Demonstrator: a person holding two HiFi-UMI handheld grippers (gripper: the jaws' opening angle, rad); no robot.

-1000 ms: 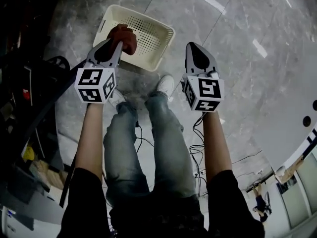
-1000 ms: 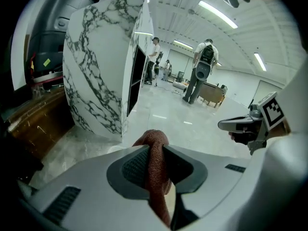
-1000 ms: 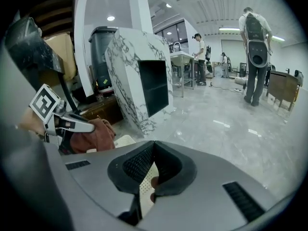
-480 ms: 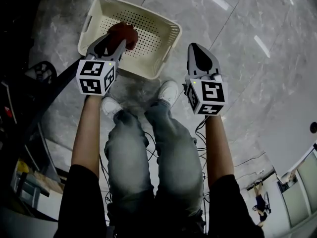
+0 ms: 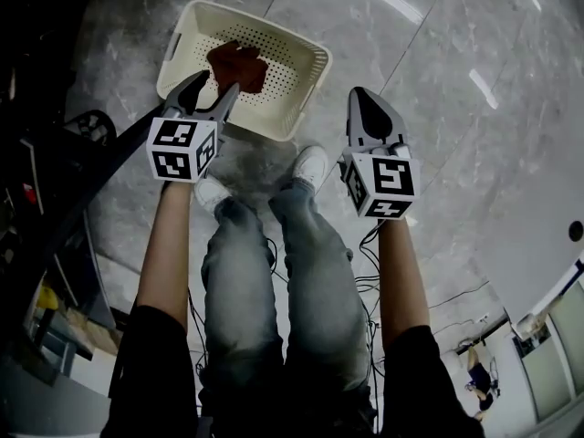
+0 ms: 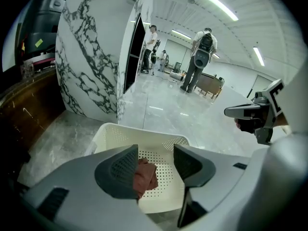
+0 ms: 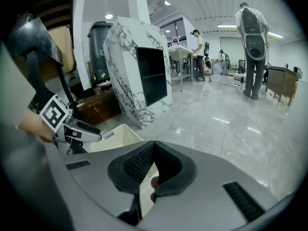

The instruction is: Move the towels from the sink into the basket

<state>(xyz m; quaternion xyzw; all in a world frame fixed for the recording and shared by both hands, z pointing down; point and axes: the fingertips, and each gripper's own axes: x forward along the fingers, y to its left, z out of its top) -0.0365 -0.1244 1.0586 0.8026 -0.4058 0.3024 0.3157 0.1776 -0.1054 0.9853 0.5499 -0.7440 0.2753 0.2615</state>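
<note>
My left gripper (image 5: 212, 88) has just been opening its jaws, now wide above the cream basket (image 5: 285, 55). The reddish-brown towel (image 5: 239, 65) lies inside. My right gripper (image 5: 360, 99) is closed and empty.

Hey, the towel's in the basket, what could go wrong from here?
The left gripper has just been opening its jaws and grips nothing, but the towel lies close to its tips, so a fold might catch and lift out. The basket sits right by the shoe, and a step may kick it. Cables trail behind the person, which is a trip risk.
</note>
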